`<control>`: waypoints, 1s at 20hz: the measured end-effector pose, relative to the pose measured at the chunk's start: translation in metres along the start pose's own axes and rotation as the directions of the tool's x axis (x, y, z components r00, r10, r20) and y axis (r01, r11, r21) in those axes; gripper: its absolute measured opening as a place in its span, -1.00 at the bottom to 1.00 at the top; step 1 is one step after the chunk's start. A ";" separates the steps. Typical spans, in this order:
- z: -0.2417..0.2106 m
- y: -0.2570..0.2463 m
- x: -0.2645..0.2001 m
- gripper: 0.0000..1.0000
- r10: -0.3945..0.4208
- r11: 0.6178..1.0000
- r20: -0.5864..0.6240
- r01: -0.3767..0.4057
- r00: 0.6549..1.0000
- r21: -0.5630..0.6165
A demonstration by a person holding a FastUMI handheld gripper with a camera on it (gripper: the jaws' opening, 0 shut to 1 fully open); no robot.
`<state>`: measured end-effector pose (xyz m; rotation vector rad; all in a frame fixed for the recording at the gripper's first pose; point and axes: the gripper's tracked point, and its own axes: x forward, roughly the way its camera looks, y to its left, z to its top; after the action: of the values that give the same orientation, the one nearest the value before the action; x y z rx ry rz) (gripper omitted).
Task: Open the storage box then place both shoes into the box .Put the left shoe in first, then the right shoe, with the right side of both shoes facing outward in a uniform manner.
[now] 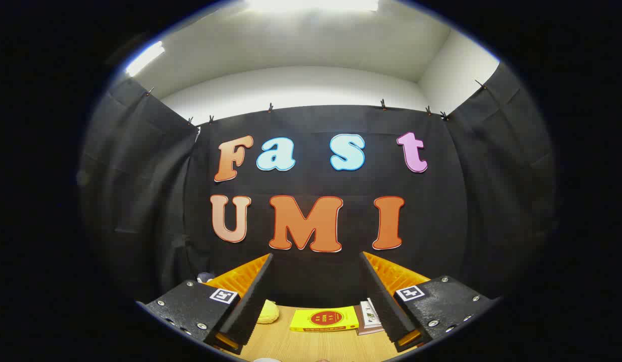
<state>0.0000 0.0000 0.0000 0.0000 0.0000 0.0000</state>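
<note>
— Wooden tabletop (311, 342), pale grain, lies below the gripper (316, 291). What are the fingers doing?

— They stand wide apart, with nothing between them but air and the dark cloth wall (316, 276) beyond. They press on nothing.

— What lies on the table?

— A yellow book (324, 319) with a red round mark on its cover lies flat, just ahead of the fingers and between their lines. Just beside it, toward the right finger, lies a brownish book (363, 322) with a small white booklet (371, 312) on top; the right finger partly hides them. Near the left finger sits a soft yellow thing (268, 312), rounded, partly hidden by that finger; I cannot tell what it is.

— And the storage box, the shoes?

— I cannot tell where they are. A small dark and pale shape (206, 277) shows past the left finger, against the cloth, too small to name.

— How is the gripper aimed?

— Mostly level, toward the cloth wall, with the white wall (290, 85) and a bright ceiling light (311, 4) above it.
</note>
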 end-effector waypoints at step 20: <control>0.004 0.004 -0.013 0.97 0.024 1.000 -0.034 -0.024 0.999 -0.007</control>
<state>-0.0131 0.0037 0.0039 -0.0075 0.0342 0.0238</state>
